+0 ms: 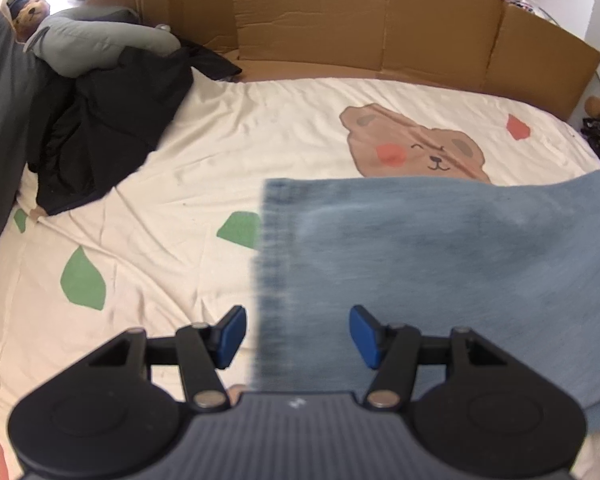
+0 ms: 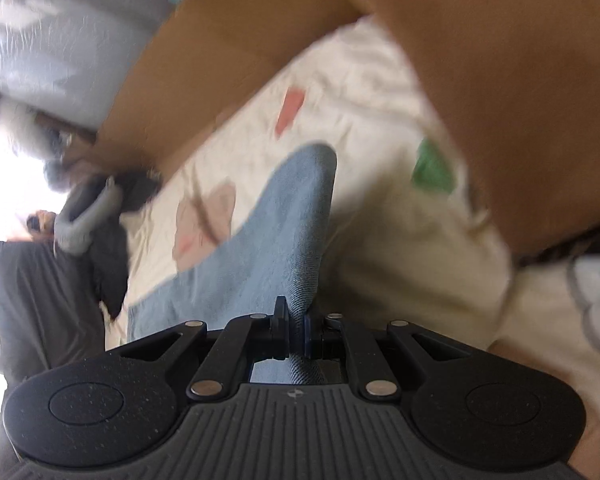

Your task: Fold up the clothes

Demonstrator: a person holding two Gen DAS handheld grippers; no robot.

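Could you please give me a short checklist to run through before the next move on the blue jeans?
1. Right gripper clamped on the blue jeans: ok, denim is pinched between its closed jaws.
2. Left gripper ready to grasp: ok, jaws open and empty, the jeans' hemmed edge lies between them.
3. Left pads touching denim: cannot tell.
4. Bare space on the bed sheet for folding: ok.
5. Black garment apart from the jeans: ok, it lies at the far left.
6. Jeans lying flat: cannot tell, the right wrist view is blurred.
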